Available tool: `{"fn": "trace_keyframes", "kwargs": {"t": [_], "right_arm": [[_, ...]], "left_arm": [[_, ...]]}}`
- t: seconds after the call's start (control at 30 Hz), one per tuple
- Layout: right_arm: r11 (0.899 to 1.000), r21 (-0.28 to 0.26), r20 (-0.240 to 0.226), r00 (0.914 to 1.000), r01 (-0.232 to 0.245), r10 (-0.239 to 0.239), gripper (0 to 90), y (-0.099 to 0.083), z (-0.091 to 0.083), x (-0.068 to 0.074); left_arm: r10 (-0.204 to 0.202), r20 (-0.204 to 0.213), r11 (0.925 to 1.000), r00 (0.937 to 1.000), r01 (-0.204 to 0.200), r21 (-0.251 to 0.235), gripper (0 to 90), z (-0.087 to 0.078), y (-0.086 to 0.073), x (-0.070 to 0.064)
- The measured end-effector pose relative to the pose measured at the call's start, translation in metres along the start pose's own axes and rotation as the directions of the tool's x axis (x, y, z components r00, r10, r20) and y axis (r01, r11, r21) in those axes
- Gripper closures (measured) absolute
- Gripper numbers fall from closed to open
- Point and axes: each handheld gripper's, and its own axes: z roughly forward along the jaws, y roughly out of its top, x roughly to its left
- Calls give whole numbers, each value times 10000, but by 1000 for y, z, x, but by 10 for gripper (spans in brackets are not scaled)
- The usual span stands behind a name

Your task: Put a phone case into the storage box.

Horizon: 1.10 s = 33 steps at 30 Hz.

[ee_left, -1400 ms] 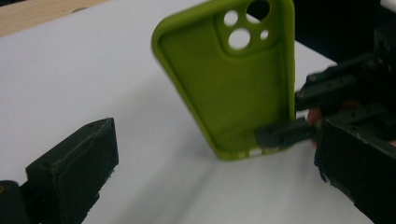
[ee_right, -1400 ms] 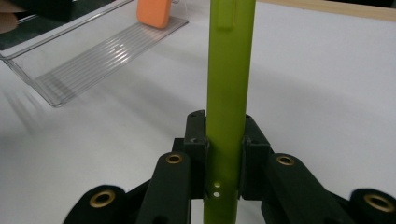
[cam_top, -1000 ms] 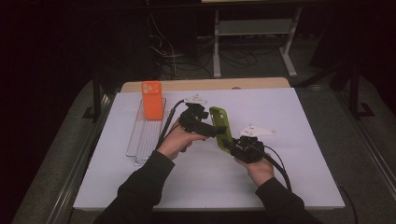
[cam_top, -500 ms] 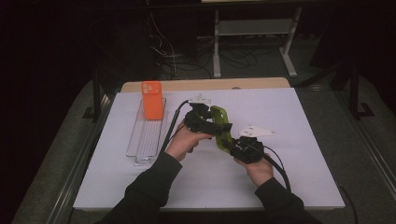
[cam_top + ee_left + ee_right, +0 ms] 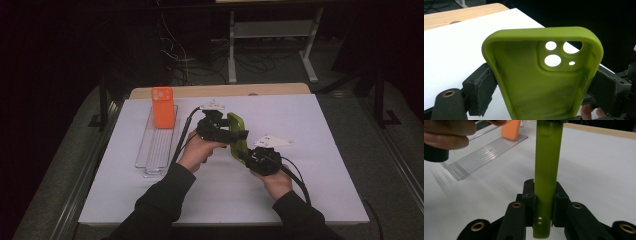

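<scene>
Both grippers grip one green phone case, held up off the white table near its middle.

Left gripper: the person's left forearm comes in from the bottom of the high view, angled up and to the right, left hand wrapped under the tool, cable looping back toward the rack. In the left gripper view its jaws are clamped across the case's width, one pad on each long edge, open inside of the case facing the camera, camera cutouts up top at right. Case stands roughly upright there.

Right gripper: right forearm enters from the bottom right, right hand below the tool, grey plate on top, pointing up-left at the case's near end. In the right gripper view its jaws are shut on the case's thin edge near the bottom end, case seen edge-on, running straight up between the pads. Fingers of the left hand show at top left of that view.

Left of the grippers a clear ribbed rack lies on the table, an orange phone case standing upright at its far end. Rack and orange case are apart from both grippers.
</scene>
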Motion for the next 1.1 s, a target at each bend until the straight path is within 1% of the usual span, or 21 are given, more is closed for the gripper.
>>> {"fn": "trace_keyframes", "kwargs": {"t": [0.03, 0.1, 0.13, 0.2, 0.23, 0.27, 0.33, 0.4, 0.47, 0.5, 0.53, 0.6, 0.67, 0.7, 0.73, 0.83, 0.9, 0.93, 1.0, 1.07, 1.1], "right_arm": [[10000, 63, -81, 10000, -39, 39, 697, 0, 0, 0], [9999, 163, -136, 9999, 49, -47, 572, 0, 1, -1], [9997, 243, -126, 9999, 24, -21, 530, 0, 1, -2], [9991, 424, -362, 9993, -64, 79, 450, -1, -1, -6], [9988, 483, -460, 9989, 111, -88, 411, -2, -2, -8], [9977, 656, -461, 9989, 158, -128, 368, -2, -4, -9], [9962, 760, -473, 9981, 435, -399, 303, -5, -9, -13], [9938, 970, -324, 9981, 545, -515, 224, -7, -12, -17], [9908, 1175, -235, 9976, 668, -645, 167, -9, -14, -21], [9884, 1319, -177, 9971, 758, -741, 149, -11, -16, -24], [9883, 1365, -214, 9976, 683, -660, 130, -12, -17, -25], [9876, 1392, -149, 9974, 719, -705, 117, -17, -22, -30], [9880, 1314, -153, 9967, 810, -796, 65, -21, -26, -33], [9874, 1264, -197, 9954, 951, -933, 23, -24, -28, -35], [9864, 1322, -194, 9952, 973, -956, 0, -25, -30, -36], [9854, 1384, -81, 9951, 991, -990, 0, -32, -37, -40], [9845, 1386, -112, 9942, 1074, -1069, 0, -35, -41, -42], [9842, 1428, -63, 9945, 1048, -1049, 0, -37, -42, -43], [9836, 1497, -86, 9949, 1003, -1001, 0, -39, -45, -46], [9812, 1752, -124, 9967, 812, -803, 0, -41, -46, -48], [9785, 1893, -143, 9966, 821, -808, 0, -43, -47, -49]], "left_arm": [[-9, 25, 10000, 10000, 9, -4, 151, 0, 0, 0], [85, -134, 10000, 9999, -85, -28, 154, -3, 2, 0], [75, -126, 10000, 9999, -75, -39, 154, -5, 3, 1], [262, -227, 9997, 9994, -262, 18, 155, -10, 7, 4], [285, -332, 9996, 9990, -282, 94, 155, -12, 9, 4], [354, -419, 9993, 9985, -349, 122, 156, -16, 11, 5], [475, -625, 9988, 9969, -464, 182, 156, -23, 17, 7], [526, -892, 9984, 9946, -503, 274, 156, -31, 22, 10], [567, -1055, 9981, 9928, -536, 315, 157, -38, 27, 13], [559, -1120, 9982, 9921, -529, 293, 156, -41, 28, 14], [565, -1229, 9981, 9908, -532, 302, 157, -45, 31, 16], [584, -1357, 9980, 9890, -545, 320, 157, -51, 34, 18], [533, -1515, 9983, 9870, -488, 330, 157, -57, 38, 21], [494, -1587, 9985, 9861, -450, 312, 156, -60, 39, 23], [496, -1684, 9984, 9845, -444, 343, 157, -63, 41, 25], [442, -1940, 9986, 9800, -380, 355, 157, -71, 45, 31], [501, -2212, 9981, 9739, -411, 449, 157, -79, 48, 37], [516, -2261, 9980, 9727, -421, 467, 157, -82, 48, 39], [382, -2480, 9987, 9680, -286, 423, 157, -89, 50, 44], [502, -2690, 9979, 9618, -374, 523, 157, -95, 52, 49], [417, -2819, 9983, 9585, -282, 518, 157, -99, 53, 52]]}}
